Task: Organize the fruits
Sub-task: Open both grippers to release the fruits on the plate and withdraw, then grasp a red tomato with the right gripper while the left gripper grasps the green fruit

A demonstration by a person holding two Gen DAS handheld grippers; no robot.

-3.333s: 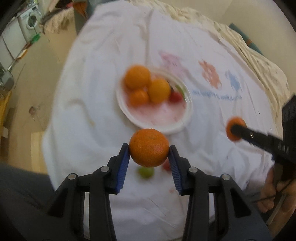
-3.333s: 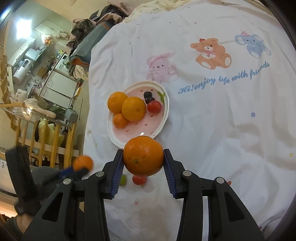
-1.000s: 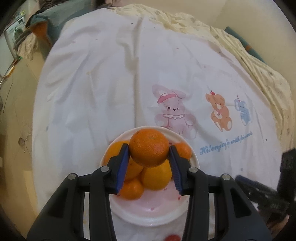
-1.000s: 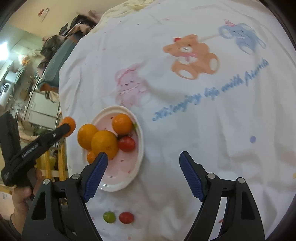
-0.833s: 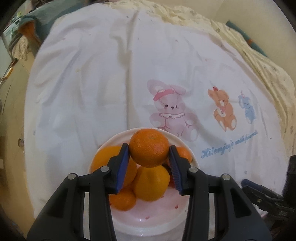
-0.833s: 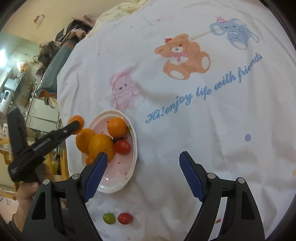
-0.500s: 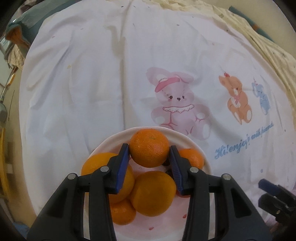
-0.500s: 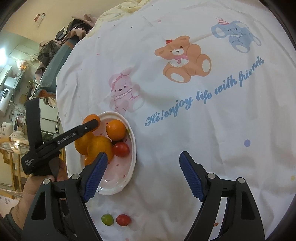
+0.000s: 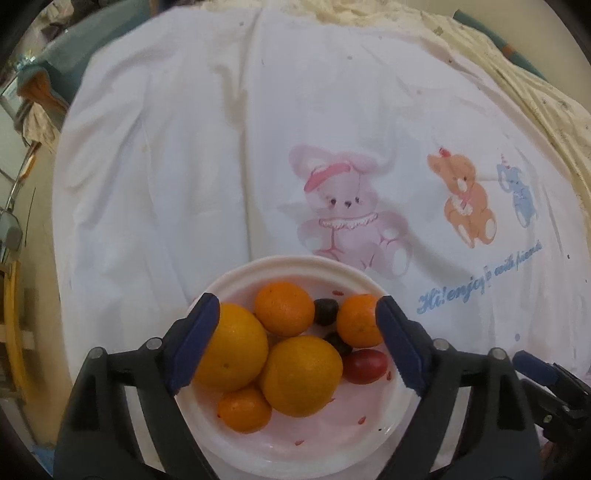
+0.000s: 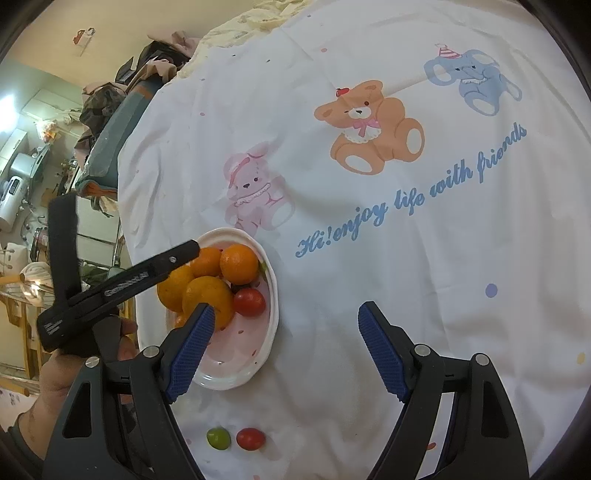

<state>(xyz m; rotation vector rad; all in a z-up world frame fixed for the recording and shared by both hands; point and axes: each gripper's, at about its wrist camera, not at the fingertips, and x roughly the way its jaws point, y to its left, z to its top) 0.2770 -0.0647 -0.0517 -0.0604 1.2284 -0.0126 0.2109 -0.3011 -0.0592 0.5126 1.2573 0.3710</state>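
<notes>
The left gripper had let its round orange drop into the white bowl; fingers wide open. The right gripper was open and empty too. A small red tomato and green fruit lay on the bedsheet.

a home: a bed sheet printed with cartoon animals, piled clothes at its edge, and kitchen appliances in the room beyond.

White cartoon-print sheet, beige wall, cluttered appliances at left
</notes>
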